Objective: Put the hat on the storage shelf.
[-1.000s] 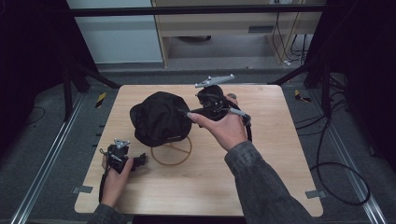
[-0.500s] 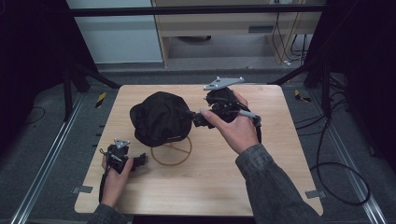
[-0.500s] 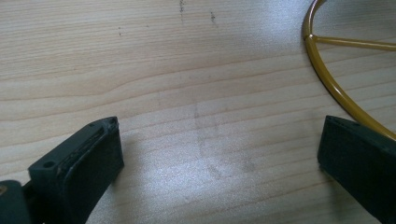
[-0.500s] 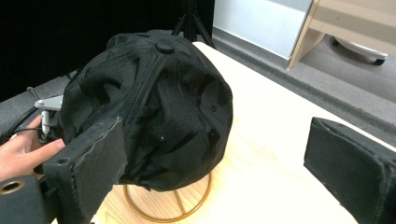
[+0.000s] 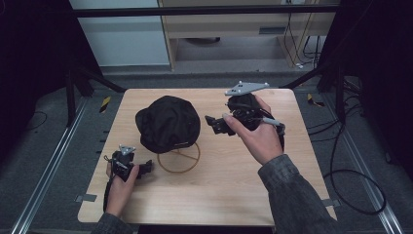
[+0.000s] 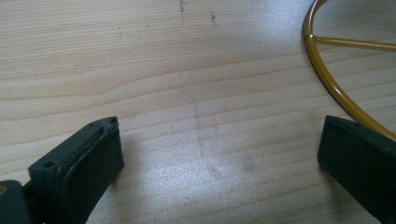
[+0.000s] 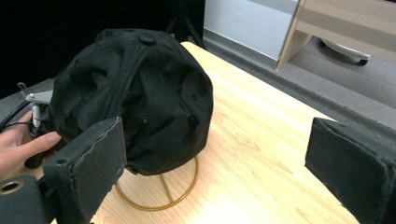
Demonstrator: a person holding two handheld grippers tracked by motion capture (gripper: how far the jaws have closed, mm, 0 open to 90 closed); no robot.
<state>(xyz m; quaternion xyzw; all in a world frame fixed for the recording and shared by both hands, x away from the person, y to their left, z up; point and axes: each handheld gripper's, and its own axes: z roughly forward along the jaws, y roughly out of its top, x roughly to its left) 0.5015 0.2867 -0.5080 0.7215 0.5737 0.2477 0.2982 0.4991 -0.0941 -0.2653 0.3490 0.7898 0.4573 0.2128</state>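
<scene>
Now farther from cap (image 5: 168,123) — right gripper (image 5: 213,123)

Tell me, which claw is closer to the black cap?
The right claw. It hangs open just beside the black cap, not touching it. The left claw rests open on the table, near the gold stand under the cap.

The left tool (image 5: 141,169) rests low by the table's (image 5: 234,190) near-left corner, jaws wide apart. The right tool (image 5: 213,123) hangs raised above the table's far right part, jaws also spread.
</scene>
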